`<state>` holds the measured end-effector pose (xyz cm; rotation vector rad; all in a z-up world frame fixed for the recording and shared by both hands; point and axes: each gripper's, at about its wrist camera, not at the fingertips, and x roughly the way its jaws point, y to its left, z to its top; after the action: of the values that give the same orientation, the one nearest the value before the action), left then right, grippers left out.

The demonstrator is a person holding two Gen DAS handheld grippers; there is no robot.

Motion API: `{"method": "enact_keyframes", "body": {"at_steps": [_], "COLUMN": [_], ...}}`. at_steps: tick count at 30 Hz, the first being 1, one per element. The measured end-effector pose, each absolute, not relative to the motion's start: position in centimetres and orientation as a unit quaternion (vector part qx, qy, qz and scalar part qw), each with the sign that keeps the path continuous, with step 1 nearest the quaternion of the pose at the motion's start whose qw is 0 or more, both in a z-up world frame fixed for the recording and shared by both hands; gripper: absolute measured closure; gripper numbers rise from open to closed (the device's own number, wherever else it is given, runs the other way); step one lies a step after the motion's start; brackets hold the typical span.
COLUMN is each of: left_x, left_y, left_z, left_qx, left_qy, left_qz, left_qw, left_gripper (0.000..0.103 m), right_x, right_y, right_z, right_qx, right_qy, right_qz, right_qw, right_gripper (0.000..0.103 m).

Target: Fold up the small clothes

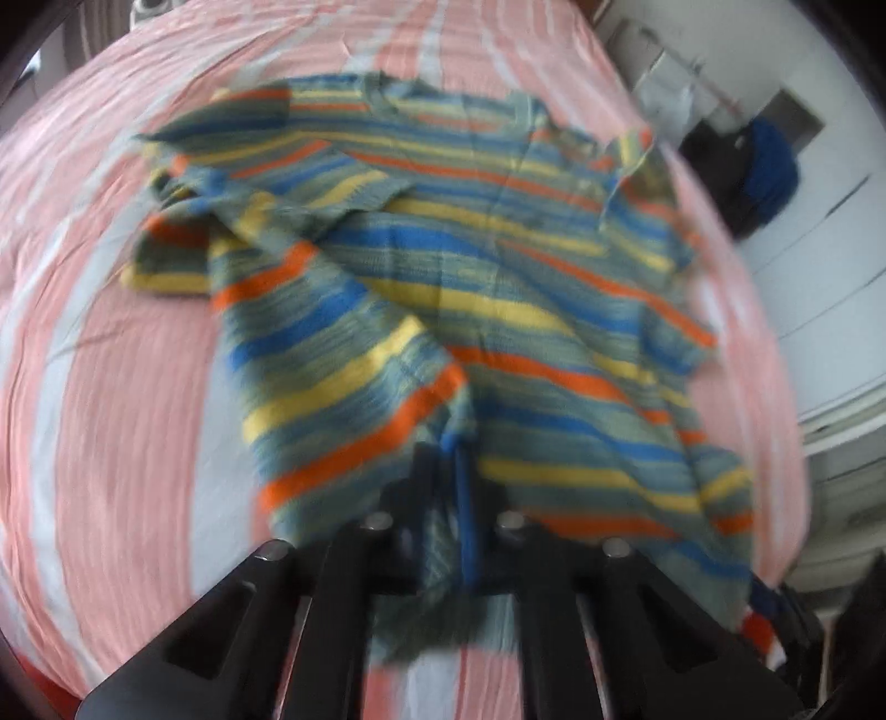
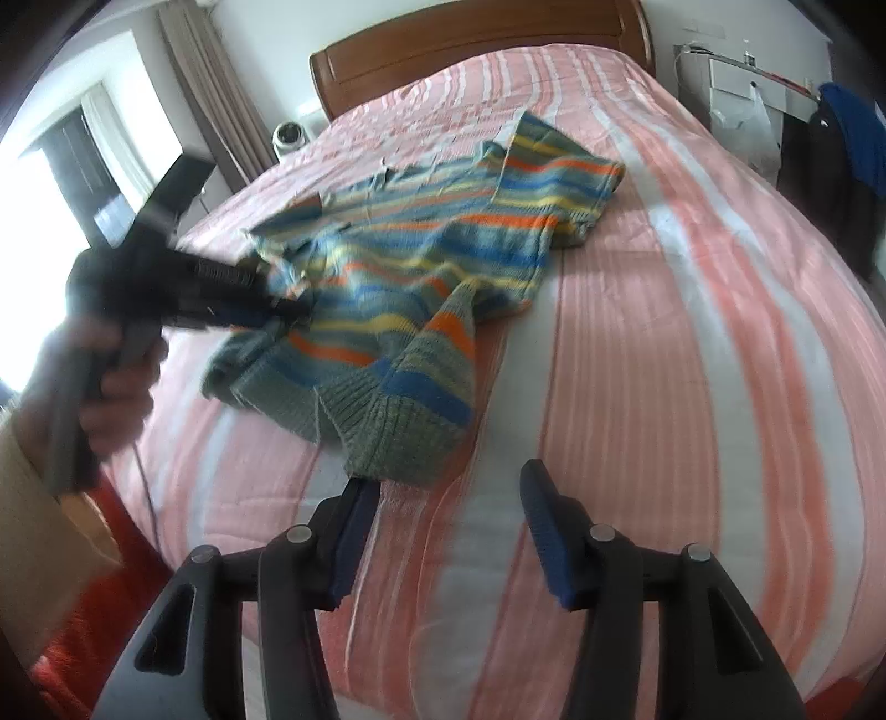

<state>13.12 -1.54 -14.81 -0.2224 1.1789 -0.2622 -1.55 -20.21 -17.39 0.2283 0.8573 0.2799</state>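
Observation:
A small knitted sweater (image 1: pixel 498 288) with blue, yellow, orange and grey-green stripes lies spread on the bed; the left wrist view is blurred. My left gripper (image 1: pixel 448 476) is shut on the sweater's near edge, with cloth bunched between its fingers. In the right wrist view the sweater (image 2: pixel 421 277) lies crumpled, its ribbed hem nearest me, and the left gripper (image 2: pixel 288 307) clamps its left side. My right gripper (image 2: pixel 448 498) is open and empty just in front of the hem, its left finger (image 2: pixel 354 531) close to the cloth.
The bed has a pink and white striped cover (image 2: pixel 692 360) and a wooden headboard (image 2: pixel 476 50). A curtain (image 2: pixel 205 83) and window are at the left. White furniture and dark clothes (image 2: pixel 841 138) stand at the right. A red rug (image 2: pixel 83 637) lies beside the bed.

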Motion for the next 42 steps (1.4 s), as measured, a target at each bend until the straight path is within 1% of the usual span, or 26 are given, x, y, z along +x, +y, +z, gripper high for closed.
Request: {"method": "enact_keyframes", "body": {"at_steps": [1,3,4,5,8,10,11,12,17,20,22,23,24,26,27,29,31,32,33,34,35,36,37,38,39,42], "left_x": [11.9,10.1,8.9,8.3,5.9,4.1,2.9,2.2,-0.5,-1.3,-1.4,-1.0,-0.6,0.3,1.0,2.9,4.3,5.0,5.4,5.7,6.1,6.3,6.2,5.8,5.2,1.8], "left_y": [-0.3,1.8,3.1,4.0,7.0,9.1,10.5,11.5,15.9,16.6,16.3,15.6,15.2,14.5,13.9,12.6,11.4,10.5,9.9,9.1,8.3,7.8,7.7,7.8,8.2,10.6], "left_z": [-13.9,-12.6,-12.0,-11.7,-10.7,-10.3,-10.1,-9.9,-9.9,-10.3,-10.7,-11.0,-11.4,-12.0,-12.4,-13.9,-15.3,-16.3,-16.9,-17.3,-17.8,-17.9,-17.7,-17.4,-16.8,-13.7], "left_qx": [-0.116,-0.132,-0.142,-0.147,-0.156,-0.162,-0.168,-0.173,-0.208,-0.213,-0.199,-0.196,-0.199,-0.211,-0.209,-0.194,-0.187,-0.182,-0.179,-0.175,-0.165,-0.162,-0.165,-0.17,-0.176,-0.184], "left_qy": [0.54,0.526,0.521,0.518,0.506,0.499,0.494,0.491,0.483,0.492,0.493,0.49,0.489,0.474,0.472,0.496,0.516,0.531,0.538,0.543,0.546,0.546,0.543,0.542,0.541,0.53], "left_qz": [-0.133,-0.141,-0.145,-0.144,-0.134,-0.124,-0.117,-0.11,-0.088,-0.086,-0.083,-0.082,-0.091,-0.109,-0.111,-0.12,-0.119,-0.12,-0.122,-0.12,-0.12,-0.119,-0.115,-0.12,-0.126,-0.14], "left_qw": [0.823,0.828,0.829,0.831,0.838,0.842,0.845,0.847,0.846,0.84,0.843,0.845,0.844,0.848,0.85,0.838,0.828,0.819,0.814,0.813,0.813,0.813,0.815,0.814,0.813,0.816], "left_gripper": [0.097,0.098,0.098,0.099,0.1,0.102,0.102,0.103,0.103,0.103,0.1,0.079,0.042,0.014,0.014,0.016,0.024,0.034,0.055,0.073,0.097,0.098,0.099,0.099,0.099,0.1], "right_x": [-1.5,-0.3,0.4,1.4,4.2,5.1,5.1,4.8,1.4,-0.8,-1.4,-1.5,-1.5,-1.1,-0.7,-0.4,-0.5,-0.3,-0.3,-0.1,0.0,0.2,0.8,1.0,1.1,-0.6], "right_y": [-20.6,-20.9,-20.9,-20.8,-20.7,-20.7,-20.9,-21.3,-23.6,-24.3,-24.4,-24.1,-23.9,-23.7,-23.6,-23.1,-23.2,-22.9,-23.0,-22.9,-22.8,-22.7,-22.2,-21.9,-22.1,-23.9], "right_z": [-17.0,-16.9,-17.1,-17.6,-19.2,-20.4,-20.7,-20.7,-18.5,-16.8,-16.5,-16.6,-16.9,-18.0,-18.5,-19.2,-19.5,-19.5,-19.5,-19.5,-19.6,-19.9,-20.4,-20.7,-20.9,-19.0], "right_qx": [0.138,0.213,0.244,0.281,0.336,0.326,0.32,0.314,0.301,0.297,0.262,0.239,0.226,0.224,0.22,0.209,0.223,0.227,0.23,0.233,0.235,0.236,0.227,0.216,0.211,0.234], "right_qy": [0.414,0.425,0.429,0.435,0.453,0.484,0.496,0.502,0.504,0.512,0.518,0.518,0.518,0.516,0.513,0.506,0.501,0.498,0.495,0.494,0.494,0.495,0.499,0.505,0.515,0.506], "right_qz": [0.149,0.193,0.208,0.22,0.205,0.172,0.161,0.157,0.184,0.21,0.203,0.195,0.189,0.176,0.169,0.161,0.163,0.162,0.16,0.154,0.15,0.15,0.154,0.153,0.146,0.164], "right_qw": [0.887,0.858,0.845,0.827,0.8,0.794,0.791,0.79,0.788,0.778,0.789,0.798,0.803,0.808,0.812,0.821,0.821,0.821,0.822,0.823,0.823,0.823,0.822,0.822,0.818,0.814], "right_gripper": [0.047,0.033,0.031,0.027,0.027,0.053,0.079,0.097,0.098,0.099,0.099,0.098,0.098,0.098,0.098,0.098,0.098,0.096,0.096,0.092,0.074,0.061,0.064,0.095,0.099,0.099]}}
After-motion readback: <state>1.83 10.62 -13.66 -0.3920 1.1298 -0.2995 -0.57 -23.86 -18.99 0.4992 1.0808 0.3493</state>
